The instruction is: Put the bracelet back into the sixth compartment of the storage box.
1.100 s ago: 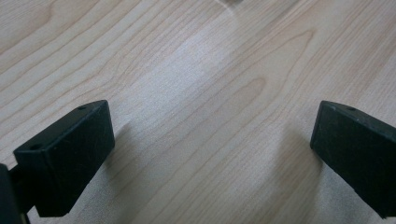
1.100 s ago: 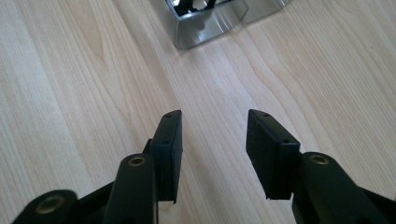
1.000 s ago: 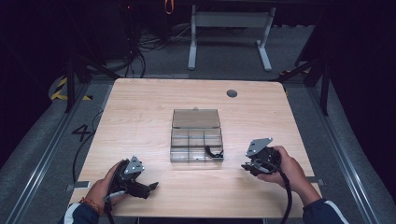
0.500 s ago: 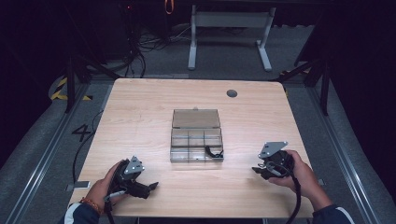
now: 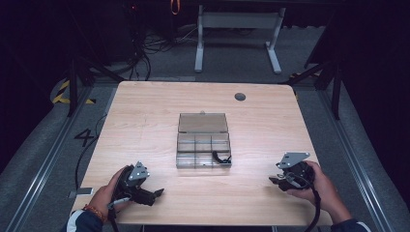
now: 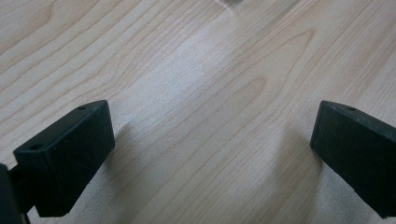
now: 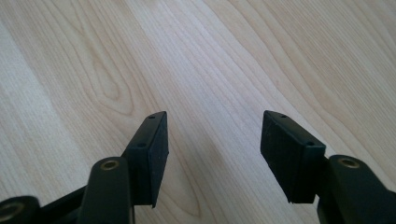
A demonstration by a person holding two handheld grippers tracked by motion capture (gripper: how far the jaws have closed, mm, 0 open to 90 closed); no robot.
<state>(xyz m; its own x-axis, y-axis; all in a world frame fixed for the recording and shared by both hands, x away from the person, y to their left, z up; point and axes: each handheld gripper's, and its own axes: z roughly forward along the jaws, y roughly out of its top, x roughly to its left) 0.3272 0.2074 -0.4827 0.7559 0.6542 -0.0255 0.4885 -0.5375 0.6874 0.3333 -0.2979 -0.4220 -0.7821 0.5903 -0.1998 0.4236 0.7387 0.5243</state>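
A dim lab or recording studio: a pale wooden worktop (image 5: pixel 145 125) on grey carpet, tangled cables (image 5: pixel 150 46), hazard-striped floor tape (image 5: pixel 65 94), a floor numeral "4" (image 5: pixel 84 137), metal stand legs (image 5: pixel 237 43).

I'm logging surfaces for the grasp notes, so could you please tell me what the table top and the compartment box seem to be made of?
The table top looks like pale wood or wood-look laminate: long grain lines, with a soft matte sheen in both gripper views. The compartment box appears to be clear, smoke-tinted plastic: the table and its dividers show through the open lid and walls. Whether the top is solid wood cannot be told.
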